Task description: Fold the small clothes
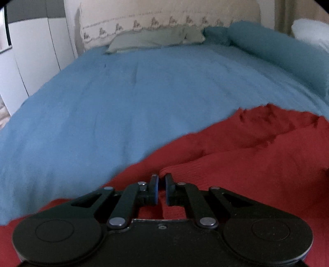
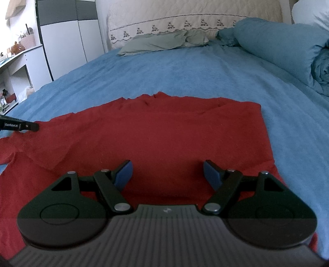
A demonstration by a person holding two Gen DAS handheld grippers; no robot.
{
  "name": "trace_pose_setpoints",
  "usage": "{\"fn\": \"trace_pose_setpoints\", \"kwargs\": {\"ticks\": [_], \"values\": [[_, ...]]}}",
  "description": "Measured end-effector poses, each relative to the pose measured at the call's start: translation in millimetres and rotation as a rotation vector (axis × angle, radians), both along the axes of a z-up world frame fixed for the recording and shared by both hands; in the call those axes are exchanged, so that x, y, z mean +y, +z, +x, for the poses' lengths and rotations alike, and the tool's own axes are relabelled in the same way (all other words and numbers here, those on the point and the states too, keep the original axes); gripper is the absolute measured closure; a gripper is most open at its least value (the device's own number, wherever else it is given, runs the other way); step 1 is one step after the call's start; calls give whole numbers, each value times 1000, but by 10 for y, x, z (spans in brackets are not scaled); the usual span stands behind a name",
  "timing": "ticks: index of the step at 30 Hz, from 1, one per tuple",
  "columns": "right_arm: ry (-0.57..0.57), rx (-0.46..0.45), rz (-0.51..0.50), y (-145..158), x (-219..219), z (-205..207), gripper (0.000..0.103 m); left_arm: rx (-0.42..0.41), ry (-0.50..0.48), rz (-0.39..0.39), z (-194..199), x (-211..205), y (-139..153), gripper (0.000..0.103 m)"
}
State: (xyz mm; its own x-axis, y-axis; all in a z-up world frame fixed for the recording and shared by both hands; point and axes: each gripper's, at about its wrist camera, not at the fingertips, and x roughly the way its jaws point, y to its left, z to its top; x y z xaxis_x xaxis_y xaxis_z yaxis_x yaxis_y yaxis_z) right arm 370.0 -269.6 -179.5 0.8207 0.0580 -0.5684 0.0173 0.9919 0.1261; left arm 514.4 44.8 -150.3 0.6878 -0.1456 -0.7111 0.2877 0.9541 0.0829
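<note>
Left gripper [image 1: 161, 185] pressed together on a red garment [image 2: 164, 131] fold; right gripper [image 2: 167, 172] spread above it — blue bed [image 2: 185, 69] (white wardrobe [image 2: 67, 41] behind).

A home bedroom — a bed [image 2: 185, 67] under a blue cover fills the view, a grey-green pillow [image 2: 162, 42] at its far end against a quilted, embroidered headboard [image 2: 185, 14]. Far left stand white wardrobe doors [image 2: 61, 41] and a cluttered shelf [image 2: 18, 51] — perhaps a dresser.

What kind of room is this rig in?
Most likely a bedroom: a bed with a blue cover, a pillow against the quilted headboard, and a wardrobe alongside.
</note>
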Motion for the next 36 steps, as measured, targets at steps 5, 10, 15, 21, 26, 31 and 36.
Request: {"fn": "trace_pose_setpoints", "kwargs": {"ticks": [5,10,15,21,26,31,36], "values": [[2,7,-16,36,37,9,10,-5,70,9,-36,32,-17,60],[24,-64,-16,272,84,-124,10,-86,156,-122,-427,406,469,26],[83,-139,-87,672,362,-373,0,-156,280,-216,-1041,999,937,0],[161,-151,-55,957,804,-691,0,-129,462,-246,-1529,1740,822,0],[211,-116,-34,908,1248,-860,0,-81,685,-454,-1778,2535,411,1],[248,-51,-27,694,1680,-859,0,-79,783,-583,-1760,3027,150,13],[259,-24,-24,556,1981,-792,0,-100,855,-659,-1646,3338,-37,27]]}}
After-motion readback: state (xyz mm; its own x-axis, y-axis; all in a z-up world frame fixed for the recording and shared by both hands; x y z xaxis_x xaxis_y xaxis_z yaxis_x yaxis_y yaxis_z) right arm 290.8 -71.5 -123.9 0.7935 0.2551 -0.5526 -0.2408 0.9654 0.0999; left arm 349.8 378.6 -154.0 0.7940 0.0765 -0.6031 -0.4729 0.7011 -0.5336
